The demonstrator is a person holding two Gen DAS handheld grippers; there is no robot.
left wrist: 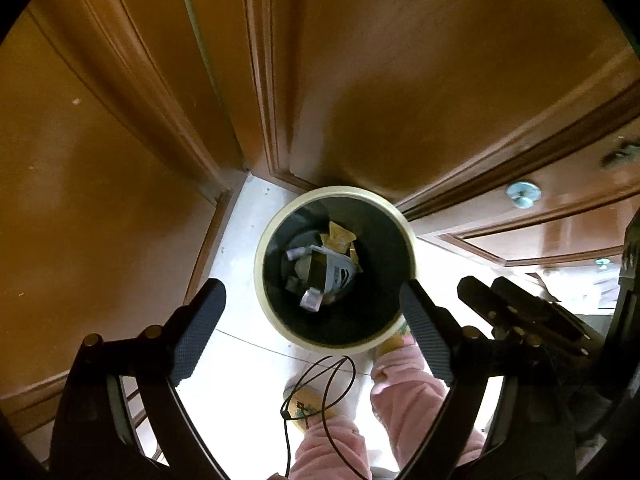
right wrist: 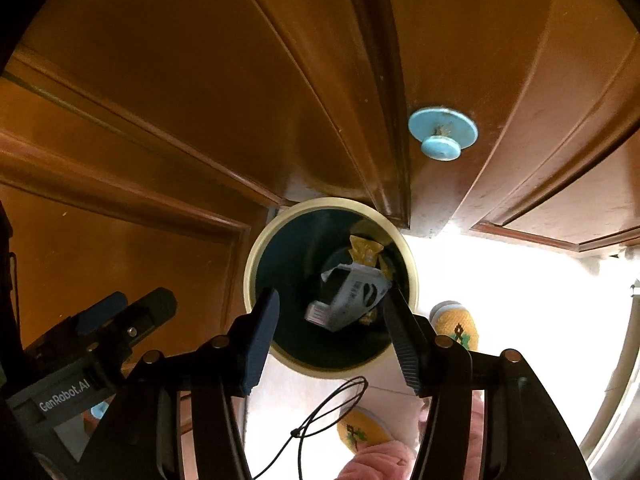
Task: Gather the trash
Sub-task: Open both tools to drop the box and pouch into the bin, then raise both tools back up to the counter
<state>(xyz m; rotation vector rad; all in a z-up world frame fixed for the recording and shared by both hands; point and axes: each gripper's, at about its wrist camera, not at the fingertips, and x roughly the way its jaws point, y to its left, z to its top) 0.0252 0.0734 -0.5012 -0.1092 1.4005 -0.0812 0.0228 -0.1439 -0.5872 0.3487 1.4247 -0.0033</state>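
A round trash bin with a cream rim (left wrist: 276, 216) (right wrist: 256, 240) and dark inside stands on the white floor in a corner of brown wooden panels. Inside lie a yellow wrapper (left wrist: 340, 237) (right wrist: 365, 250), a white printed carton (left wrist: 338, 274) (right wrist: 352, 296) and other small scraps. My left gripper (left wrist: 310, 322) hangs above the bin's near rim, open and empty. My right gripper (right wrist: 330, 328) also hangs above the bin, open and empty; it shows in the left wrist view (left wrist: 516, 308) to the right.
Brown wooden doors and panels (left wrist: 120, 120) close in behind and left of the bin. A pale blue round knob (right wrist: 442, 132) sits on a panel at the right. The person's pink trousers (left wrist: 404, 392) and yellow slippers (right wrist: 456, 324) stand just before the bin. A thin black cord (left wrist: 324, 392) dangles there.
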